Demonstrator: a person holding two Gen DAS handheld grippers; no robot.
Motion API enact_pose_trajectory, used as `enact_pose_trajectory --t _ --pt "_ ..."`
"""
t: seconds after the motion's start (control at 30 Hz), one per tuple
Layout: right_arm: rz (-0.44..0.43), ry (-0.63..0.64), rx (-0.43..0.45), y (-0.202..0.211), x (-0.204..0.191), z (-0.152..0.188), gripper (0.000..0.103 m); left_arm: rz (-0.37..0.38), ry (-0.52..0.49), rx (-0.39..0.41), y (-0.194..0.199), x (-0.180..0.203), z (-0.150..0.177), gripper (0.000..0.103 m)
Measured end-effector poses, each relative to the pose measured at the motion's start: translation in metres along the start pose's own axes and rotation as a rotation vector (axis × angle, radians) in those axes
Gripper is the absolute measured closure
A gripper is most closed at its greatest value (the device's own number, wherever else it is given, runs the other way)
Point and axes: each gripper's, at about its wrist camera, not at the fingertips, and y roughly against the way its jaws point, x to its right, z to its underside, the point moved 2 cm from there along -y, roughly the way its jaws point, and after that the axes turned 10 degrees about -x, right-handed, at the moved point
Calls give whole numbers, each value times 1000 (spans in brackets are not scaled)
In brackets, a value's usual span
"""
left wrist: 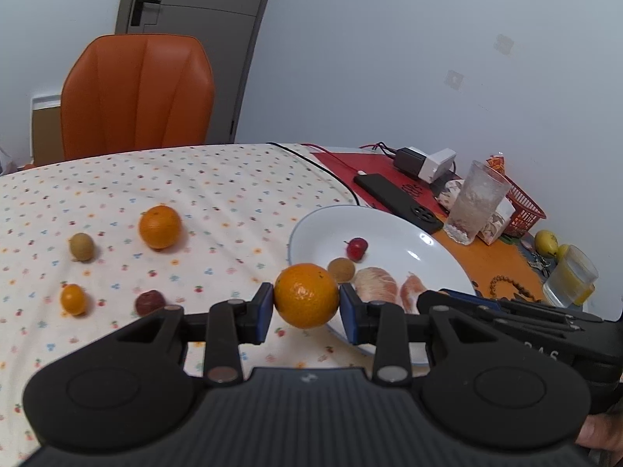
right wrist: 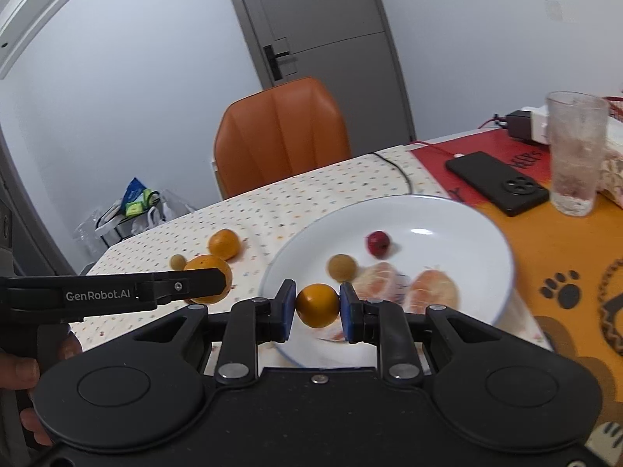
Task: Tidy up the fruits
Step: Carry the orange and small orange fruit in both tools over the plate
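1. Left wrist view, bottom centre: the left gripper (left wrist: 307, 307) pinches a large orange (left wrist: 306, 295) between its blue pads, held just over the near rim of the white plate (left wrist: 393, 229).
2. Right wrist view, bottom centre: the right gripper (right wrist: 317, 307) is clamped on a small orange fruit (right wrist: 317, 305), also above the plate's near edge (right wrist: 502, 272).
3. In the right wrist view the left gripper's black arm reaches in from the left edge, with its large orange (right wrist: 208, 278) partly hidden behind it.
4. On the plate, lower middle of the left view: two peeled citrus pieces (left wrist: 375, 284), a brownish round fruit (left wrist: 341, 270) and, farther back, a small red fruit (left wrist: 357, 249).
5. On the flowered tablecloth (left wrist: 218, 194), left half of the left view: a small orange fruit (left wrist: 73, 299) and a dark red fruit (left wrist: 150, 302) nearest, then a greenish-brown fruit (left wrist: 81, 246) and a second large orange (left wrist: 160, 227) behind.
6. Right of the plate: a black phone (left wrist: 397, 202), a clear glass (left wrist: 477, 206) and a red basket (left wrist: 525, 210).
7. Farthest, upper left: an orange chair (left wrist: 136, 97) before a grey door (left wrist: 194, 31).
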Motion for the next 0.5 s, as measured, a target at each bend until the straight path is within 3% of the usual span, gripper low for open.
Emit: enact_pose_trajectory --t 0.5 --pt "87 -69 10 3 48 -3 80 41 -42 -34 -37 23 -13 68"
